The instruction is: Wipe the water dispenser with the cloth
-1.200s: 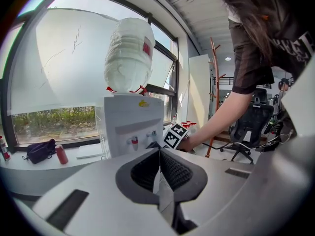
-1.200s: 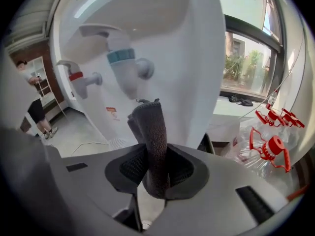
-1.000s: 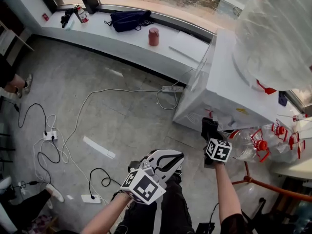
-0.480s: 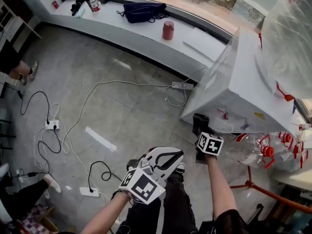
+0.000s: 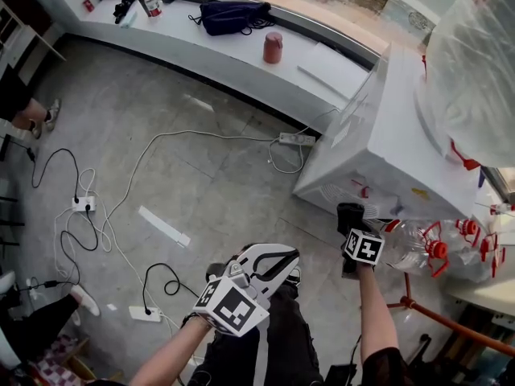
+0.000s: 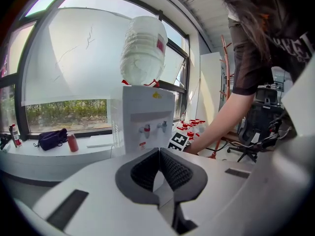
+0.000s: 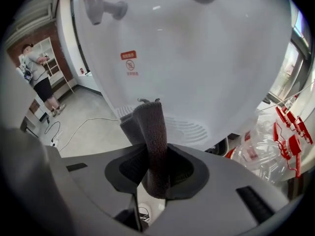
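The white water dispenser (image 5: 386, 147) stands at the right with a large clear bottle (image 5: 475, 63) on top. My right gripper (image 5: 351, 219) is shut on a dark grey cloth (image 5: 349, 212) and holds it against the dispenser's lower front. In the right gripper view the cloth (image 7: 150, 132) stands folded between the jaws, its top touching the drip grille (image 7: 194, 129) below the red tap (image 7: 96, 1). My left gripper (image 5: 278, 257) hangs low over the floor, shut with nothing in it. It faces the dispenser (image 6: 147, 117) from a distance.
Empty bottles with red caps (image 5: 438, 248) lie right of the dispenser, over an orange rack bar (image 5: 434, 316). A power strip (image 5: 291, 140) and cables (image 5: 80, 207) trail across the floor. A red cup (image 5: 273, 47) and dark bag (image 5: 233, 14) sit on the windowsill. A person (image 7: 37, 68) stands far left.
My right gripper with the cloth has shifted a little to the right and lower along the dispenser's front. The left gripper has stayed where it was.
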`<state>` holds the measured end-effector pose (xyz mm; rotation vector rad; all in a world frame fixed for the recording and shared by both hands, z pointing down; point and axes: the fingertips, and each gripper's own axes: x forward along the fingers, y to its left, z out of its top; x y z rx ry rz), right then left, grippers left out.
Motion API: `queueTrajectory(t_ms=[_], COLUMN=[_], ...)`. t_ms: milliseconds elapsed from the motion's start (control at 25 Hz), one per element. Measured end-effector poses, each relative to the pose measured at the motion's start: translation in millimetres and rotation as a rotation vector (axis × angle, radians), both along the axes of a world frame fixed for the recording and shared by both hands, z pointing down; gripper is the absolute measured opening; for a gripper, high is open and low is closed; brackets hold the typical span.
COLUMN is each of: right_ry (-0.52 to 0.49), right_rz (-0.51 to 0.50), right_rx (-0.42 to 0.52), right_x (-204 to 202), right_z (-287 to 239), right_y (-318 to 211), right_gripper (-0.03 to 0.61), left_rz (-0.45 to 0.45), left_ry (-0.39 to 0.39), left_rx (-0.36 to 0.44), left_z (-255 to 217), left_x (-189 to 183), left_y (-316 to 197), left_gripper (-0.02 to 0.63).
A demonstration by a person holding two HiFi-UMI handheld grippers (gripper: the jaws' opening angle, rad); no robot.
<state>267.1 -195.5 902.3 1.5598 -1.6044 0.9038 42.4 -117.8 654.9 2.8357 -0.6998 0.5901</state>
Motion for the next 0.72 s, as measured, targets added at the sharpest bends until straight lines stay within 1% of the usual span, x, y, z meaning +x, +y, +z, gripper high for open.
queueTrajectory(t_ms=[160,360,440,560,720], right_ry=[0.029,0.093,0.101,0.096,0.078], right_rz=[0.083,0.144,0.175,0.194,0.210], right_rx=[-0.013,-0.019,-0.013,-0.019,-0.024], right_x=[44,93,109,119,111], right_z=[0,-4,-7,-11,-26], right_y=[9,12,13,18,31], right_gripper=[0.103,0.103,0.103,0.104,0.103], left_rz=[0.015,0.024,0.026,0.023,0.019], left_ry=[-0.004,-0.009,-0.014,-0.020,-0.016], left_rx=[-0.003,0.003,0.004,0.006,0.001], left_z=[1,3,3,1,-15], left_x=[10,19,22,24,26], left_y=[-2,-3,-1,2,10], left_gripper=[0.017,0.017,0.017,0.017,0.017])
